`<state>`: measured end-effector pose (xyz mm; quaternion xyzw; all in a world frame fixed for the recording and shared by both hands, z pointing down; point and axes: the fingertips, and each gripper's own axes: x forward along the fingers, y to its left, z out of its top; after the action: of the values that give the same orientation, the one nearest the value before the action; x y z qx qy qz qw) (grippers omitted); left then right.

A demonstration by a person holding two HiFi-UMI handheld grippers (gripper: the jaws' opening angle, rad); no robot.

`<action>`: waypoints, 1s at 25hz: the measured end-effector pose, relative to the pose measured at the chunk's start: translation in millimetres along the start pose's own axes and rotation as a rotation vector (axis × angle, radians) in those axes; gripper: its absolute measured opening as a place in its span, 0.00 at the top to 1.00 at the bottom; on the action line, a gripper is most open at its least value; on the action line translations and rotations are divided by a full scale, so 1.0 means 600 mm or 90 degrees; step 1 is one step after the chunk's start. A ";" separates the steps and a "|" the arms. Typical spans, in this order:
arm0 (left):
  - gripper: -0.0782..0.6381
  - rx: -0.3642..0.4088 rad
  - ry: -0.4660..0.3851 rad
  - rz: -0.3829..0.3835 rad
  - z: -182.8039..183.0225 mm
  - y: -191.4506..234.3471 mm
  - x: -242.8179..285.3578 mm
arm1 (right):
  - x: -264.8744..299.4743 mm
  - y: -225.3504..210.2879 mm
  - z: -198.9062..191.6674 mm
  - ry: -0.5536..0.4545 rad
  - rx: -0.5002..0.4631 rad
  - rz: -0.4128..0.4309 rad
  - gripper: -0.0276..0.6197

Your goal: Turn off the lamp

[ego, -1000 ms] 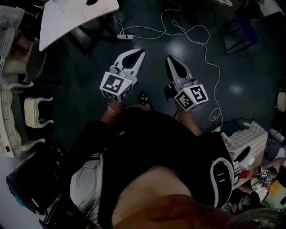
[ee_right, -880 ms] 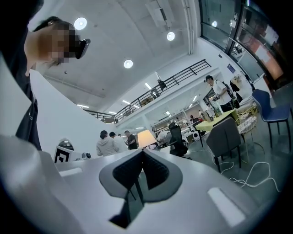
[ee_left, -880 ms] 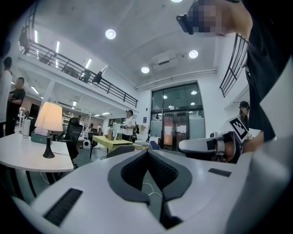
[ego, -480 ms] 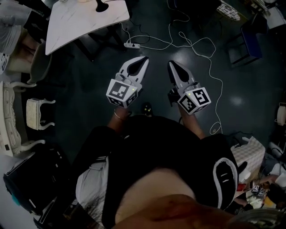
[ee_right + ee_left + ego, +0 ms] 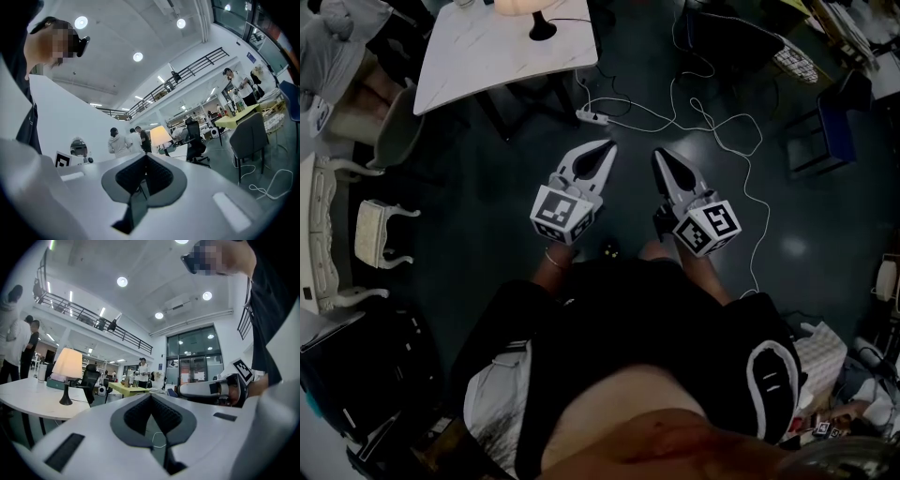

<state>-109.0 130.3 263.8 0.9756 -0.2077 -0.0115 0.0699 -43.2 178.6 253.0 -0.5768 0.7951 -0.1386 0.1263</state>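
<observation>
The lamp (image 5: 532,11) stands lit on a white marble-look table (image 5: 487,52) at the top of the head view, its black base toward me. The left gripper view has the lamp (image 5: 68,364) ahead to the left, its shade glowing; the right gripper view has the lamp (image 5: 160,136) far off just above the jaws. My left gripper (image 5: 605,150) and right gripper (image 5: 659,155) are held side by side over the dark floor, well short of the table. Both point level toward it. Both are shut and hold nothing.
A power strip (image 5: 589,115) and a long white cable (image 5: 712,122) lie on the floor between me and the table. A dark office chair (image 5: 741,37) and a blue chair (image 5: 830,131) stand at right, white ornate chairs (image 5: 375,234) at left. People (image 5: 14,343) stand beside the table.
The table has slid further into the head view, and the lit lamp now shows at the top. Both grippers moved with me toward it, still shut and side by side.
</observation>
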 end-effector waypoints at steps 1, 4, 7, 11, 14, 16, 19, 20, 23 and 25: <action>0.88 -0.002 0.001 0.009 0.000 0.005 -0.001 | 0.005 0.000 0.001 0.003 0.000 0.006 0.96; 0.88 -0.002 0.001 0.028 0.002 0.013 0.001 | 0.017 -0.006 0.003 0.011 0.002 0.023 0.96; 0.88 0.004 -0.005 0.046 -0.001 0.021 0.006 | 0.032 -0.020 0.004 0.015 0.009 0.045 0.96; 0.88 0.014 -0.002 0.086 0.008 0.040 0.011 | 0.057 -0.030 0.008 0.018 0.020 0.086 0.96; 0.88 0.018 -0.003 0.100 0.016 0.043 0.027 | 0.074 -0.045 0.021 0.015 0.040 0.106 0.96; 0.88 0.012 -0.003 0.115 0.016 0.048 0.033 | 0.085 -0.052 0.026 0.015 0.047 0.121 0.96; 0.88 -0.006 -0.003 0.134 0.014 0.057 0.044 | 0.100 -0.068 0.027 0.023 0.045 0.138 0.96; 0.88 -0.007 -0.005 0.141 0.016 0.061 0.048 | 0.104 -0.075 0.028 0.025 0.048 0.142 0.96; 0.88 -0.002 0.000 0.163 0.028 0.067 0.067 | 0.113 -0.095 0.037 0.023 0.055 0.155 0.96; 0.88 0.003 -0.001 0.169 0.037 0.068 0.087 | 0.116 -0.110 0.048 0.021 0.056 0.162 0.96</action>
<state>-78.9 69.6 248.2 0.9398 -0.3349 -0.0026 0.0682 4.2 90.5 247.3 -0.4628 0.8569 -0.1658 0.1547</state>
